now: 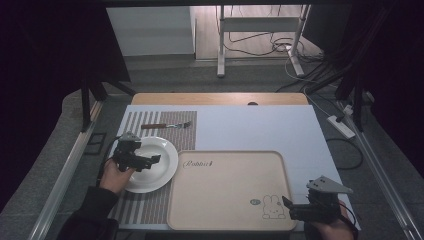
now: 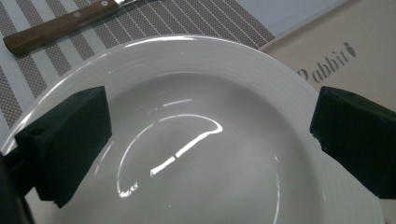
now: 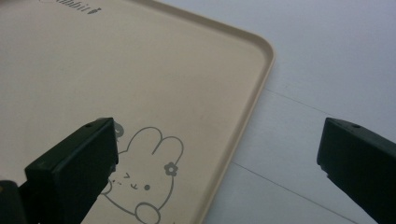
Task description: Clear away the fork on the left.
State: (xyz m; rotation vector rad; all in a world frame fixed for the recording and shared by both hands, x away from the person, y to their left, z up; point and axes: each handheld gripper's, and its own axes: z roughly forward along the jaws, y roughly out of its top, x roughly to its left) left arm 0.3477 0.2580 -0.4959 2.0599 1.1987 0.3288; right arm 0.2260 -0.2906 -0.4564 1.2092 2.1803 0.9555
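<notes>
The plate (image 1: 150, 164) is white and empty, and it lies on the striped mat (image 1: 160, 127), just to the left of the beige tray (image 1: 230, 192), with its right rim near the left edge of the tray or slightly over it. The left gripper (image 1: 152, 160) hangs over the left part of the plate, and in the left gripper view its jaws stand wide apart, one on each side of the plate (image 2: 196, 140), with nothing between them. I cannot tell if a jaw already touches the rim. The right gripper (image 1: 290, 205) waits at the near right corner of the tray, beside the rabbit drawing (image 1: 271, 206); its jaws are also wide apart and hold nothing, and in the right gripper view the tray edge (image 3: 252, 107) runs between them. A fork (image 1: 167, 125) with a wooden handle lies on the mat behind the plate, away from the tray.

I judge that the work is at its start: the tray is bare and the plate is not yet lifted. What is left is to close on the rim, carry the plate onto the tray, and perhaps bring the fork after it
</notes>
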